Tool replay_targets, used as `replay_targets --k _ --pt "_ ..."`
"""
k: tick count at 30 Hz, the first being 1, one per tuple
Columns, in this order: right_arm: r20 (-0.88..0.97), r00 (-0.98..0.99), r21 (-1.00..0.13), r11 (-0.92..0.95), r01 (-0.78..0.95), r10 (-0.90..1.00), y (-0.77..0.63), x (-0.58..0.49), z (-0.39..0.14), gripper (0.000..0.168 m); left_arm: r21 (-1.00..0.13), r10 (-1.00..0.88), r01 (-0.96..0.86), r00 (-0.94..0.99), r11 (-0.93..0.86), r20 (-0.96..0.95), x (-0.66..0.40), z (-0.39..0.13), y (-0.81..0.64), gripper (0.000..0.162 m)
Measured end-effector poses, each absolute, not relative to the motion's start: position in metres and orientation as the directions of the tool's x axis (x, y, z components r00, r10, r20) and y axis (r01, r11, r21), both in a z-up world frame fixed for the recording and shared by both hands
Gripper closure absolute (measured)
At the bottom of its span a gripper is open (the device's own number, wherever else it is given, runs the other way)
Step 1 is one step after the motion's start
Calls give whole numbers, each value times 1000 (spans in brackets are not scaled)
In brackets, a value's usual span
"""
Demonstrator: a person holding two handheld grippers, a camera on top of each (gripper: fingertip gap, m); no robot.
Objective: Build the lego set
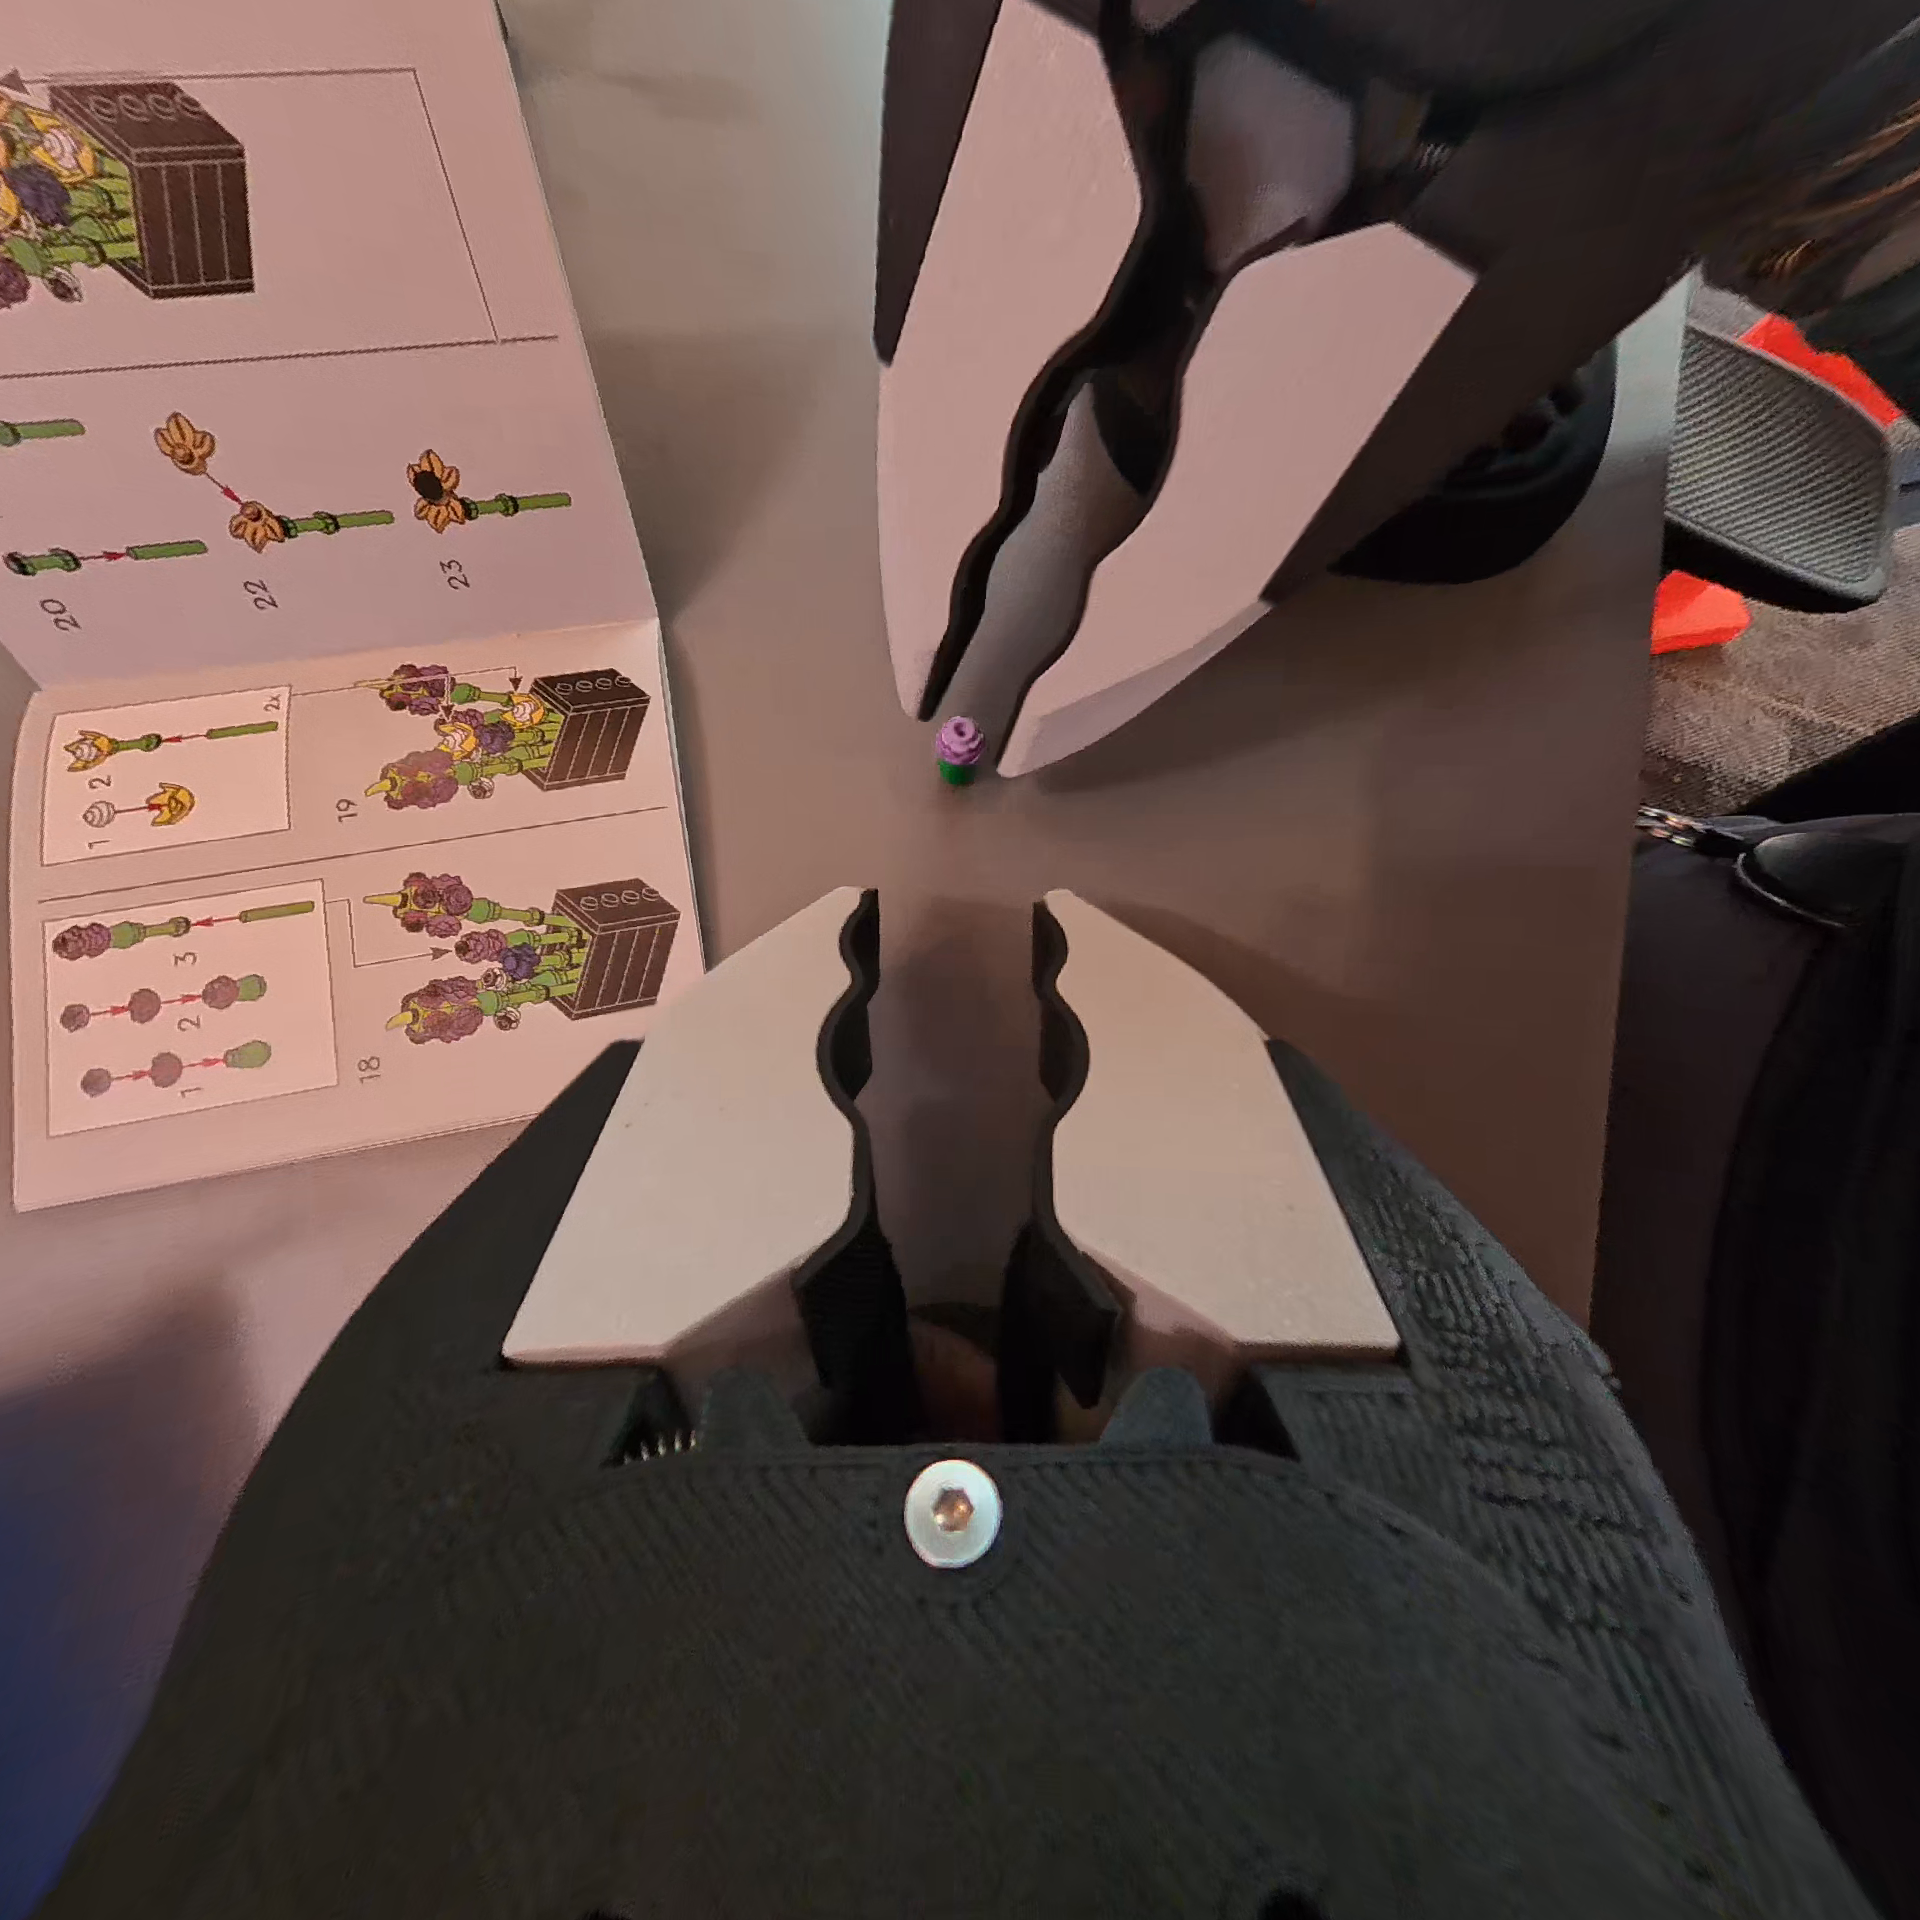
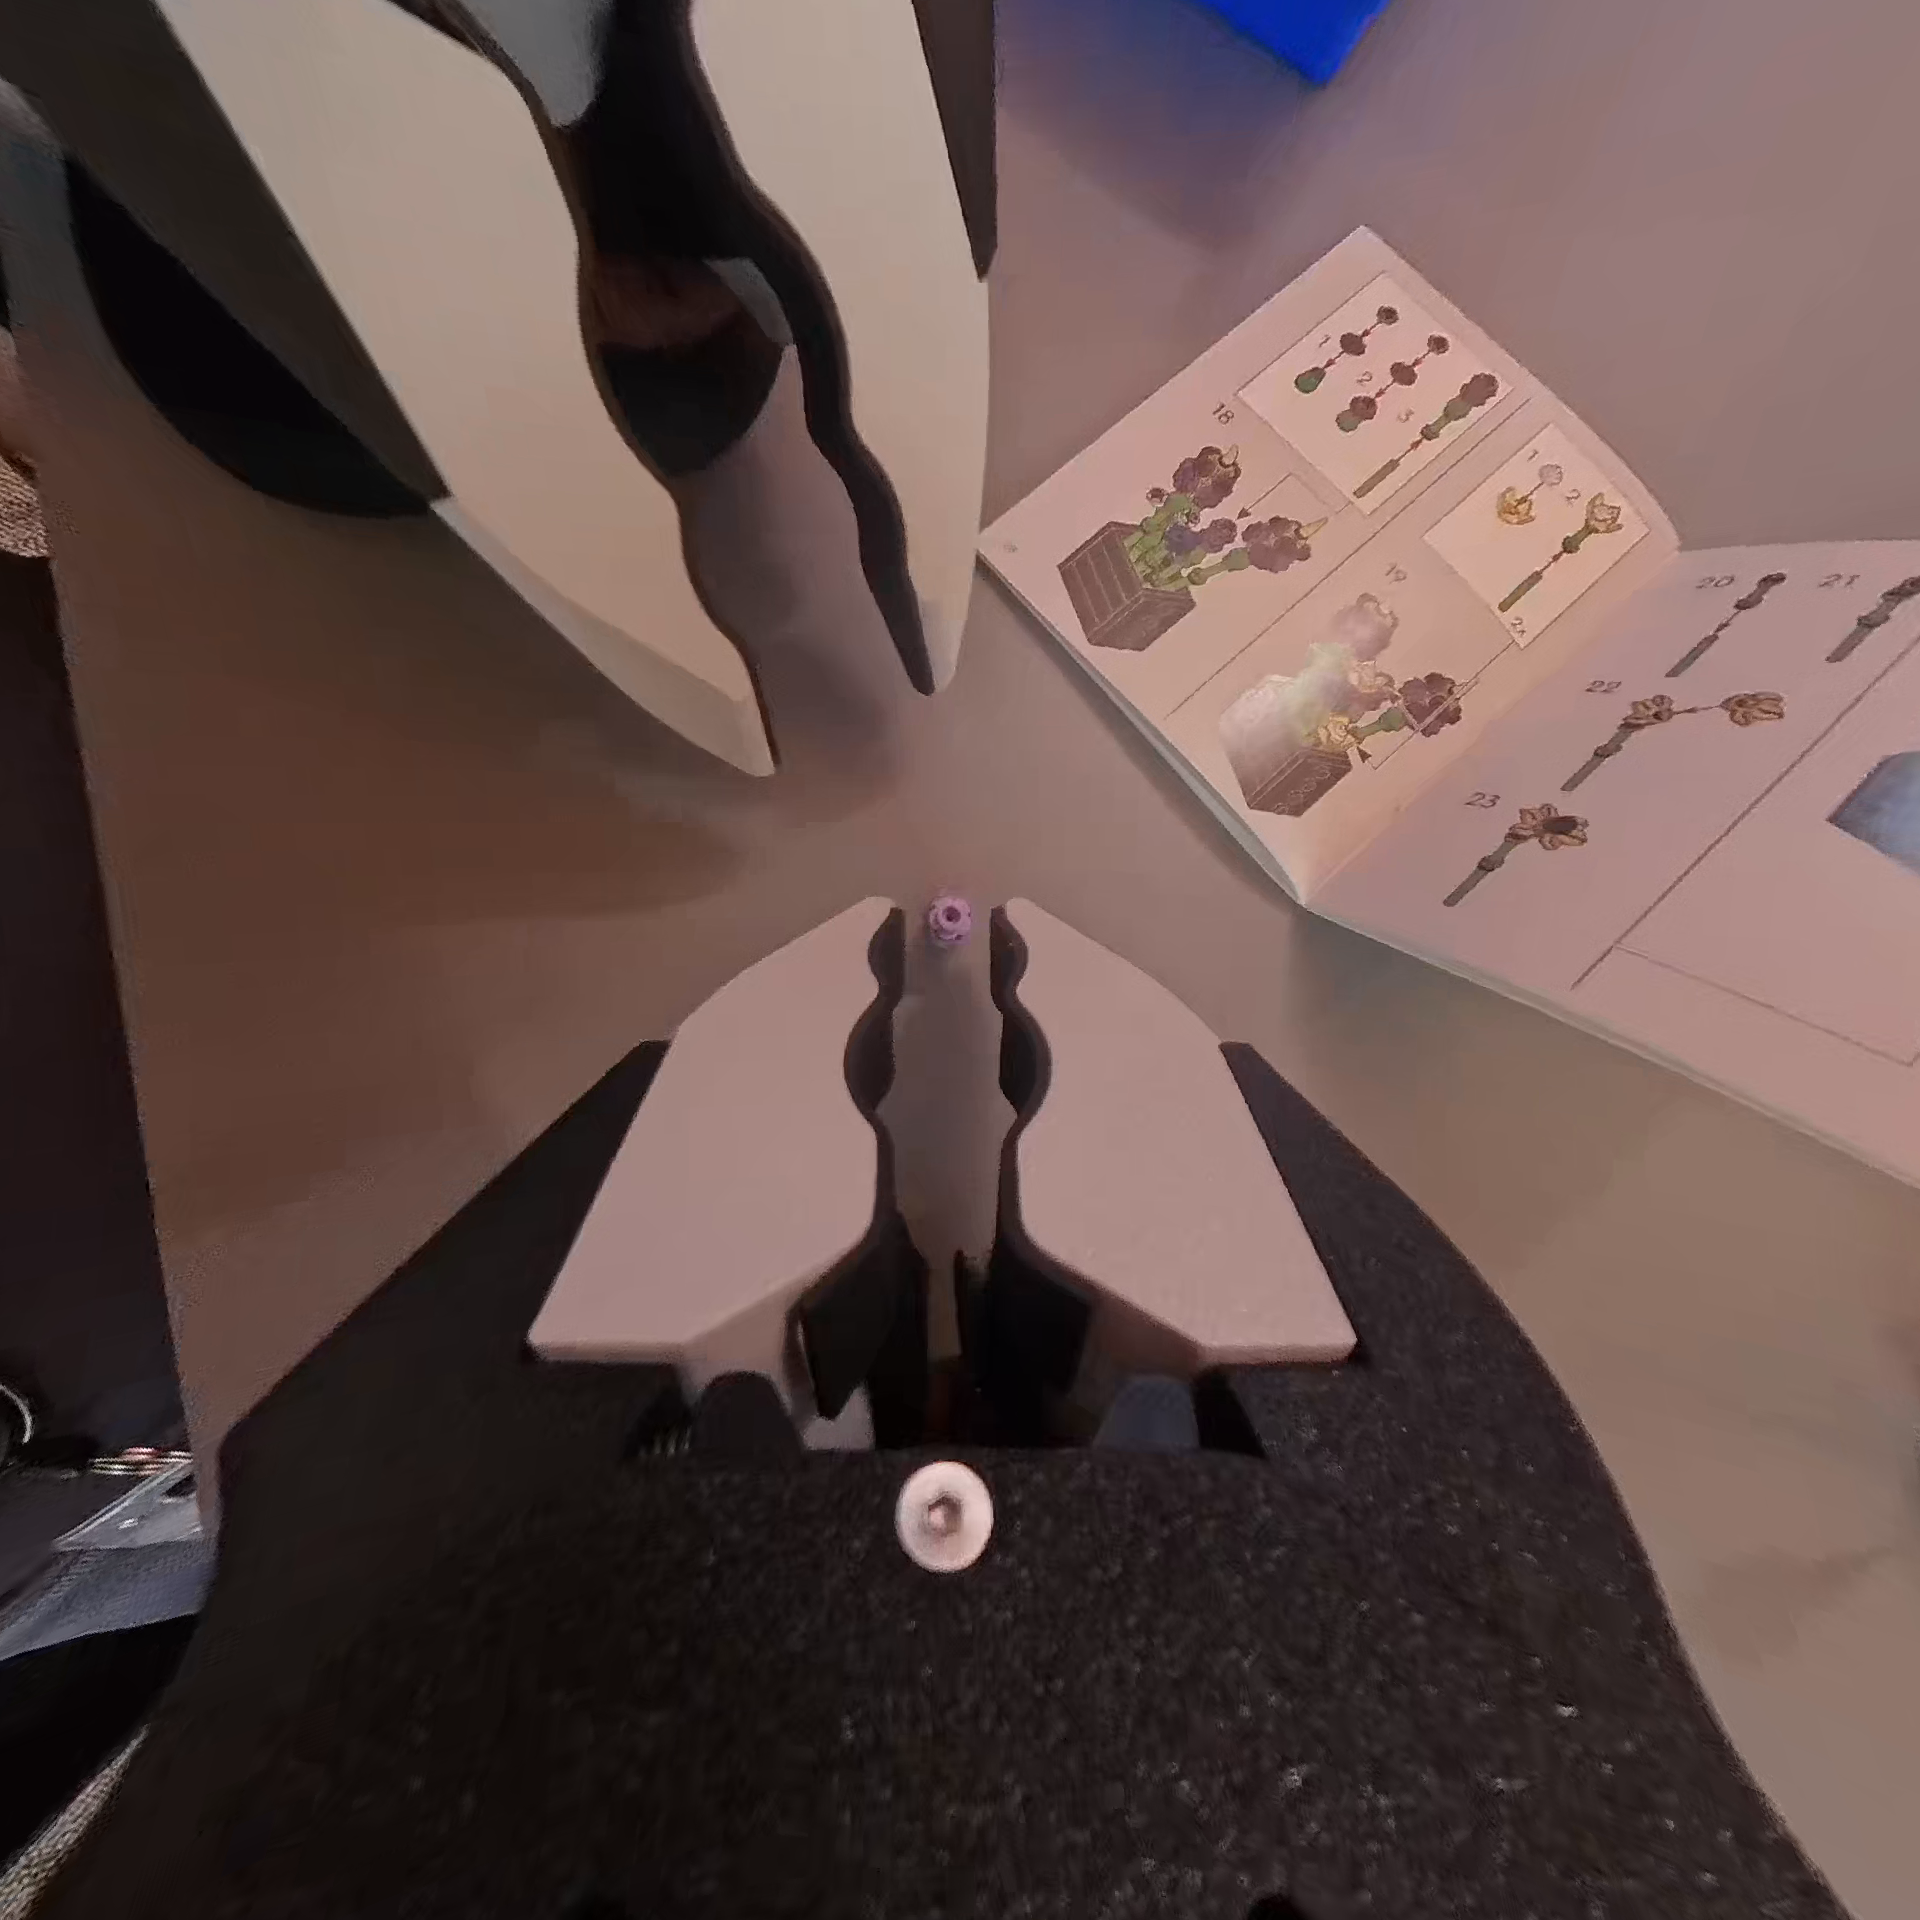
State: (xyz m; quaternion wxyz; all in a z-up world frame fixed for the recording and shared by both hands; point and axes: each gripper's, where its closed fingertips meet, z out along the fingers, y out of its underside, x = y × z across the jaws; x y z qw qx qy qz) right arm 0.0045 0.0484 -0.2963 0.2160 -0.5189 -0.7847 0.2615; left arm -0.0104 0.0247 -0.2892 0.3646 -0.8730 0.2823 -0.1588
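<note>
A small purple flower piece on a green base (image 1: 958,750) stands upright on the grey table (image 1: 1351,831). My right gripper (image 1: 963,745) comes in from the far side, its tips on either side of the piece. In the right wrist view the purple piece (image 2: 949,922) sits between the tips of the right gripper (image 2: 945,914), with small gaps on both sides; the jaws are narrowly open. My left gripper (image 1: 956,894) is open and empty, its tips a short way in front of the piece. It also shows from the far side in the right wrist view (image 2: 847,727).
An open instruction booklet (image 1: 312,727) lies on the table to the left, and it shows at the right in the right wrist view (image 2: 1455,675). The table's right edge (image 1: 1636,935) borders dark fabric and an orange-red object (image 1: 1694,623). A blue object (image 2: 1309,31) lies at the far edge. Less than 4 cm separates the two grippers' tips.
</note>
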Motion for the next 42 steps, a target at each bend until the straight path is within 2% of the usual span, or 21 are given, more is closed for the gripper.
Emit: replay_targets --k 4,6,9,12,16,24,29,31,35,38,42 --pt "46 -372 -665 307 681 927 49 1 -294 158 -748 -604 -363 794 -556 64 -11 -286 25 126" --pt "-16 -358 -735 232 637 933 48 0 -277 158 -778 -590 -350 806 -523 34 -10 -279 30 122" --pt "-131 -320 -848 61 526 938 51 -2 -238 158 -870 -562 -308 826 -384 -45 -4 -256 43 123" --pt "-165 -296 -899 -20 438 941 53 -2 -211 158 -928 -504 -299 850 -222 -153 2 -231 54 126" --pt "-162 -300 -918 -33 395 940 47 0 -197 158 -939 -448 -319 864 -132 -231 8 -217 60 137" --pt "-137 -301 -919 -8 394 944 44 4 -195 159 -941 -440 -321 864 -107 -245 12 -213 58 154" --pt "-135 -305 -920 -6 391 943 43 7 -193 158 -953 -462 -290 860 -91 -218 16 -211 57 155" --pt "-139 -298 -918 -10 396 945 47 14 -188 148 -969 -487 -236 856 -76 -171 18 -209 57 155" --pt "-93 -261 -850 59 523 961 71 62 -189 149 -993 -558 -90 830 -81 -30 21 -211 57 155" --pt "-25 -249 -691 164 704 968 91 108 -215 152 -996 -608 -46 794 -76 9 25 -208 54 155" --pt "-41 -278 -511 219 831 960 93 141 -253 154 -996 -645 -52 764 -72 7 31 -210 50 155"
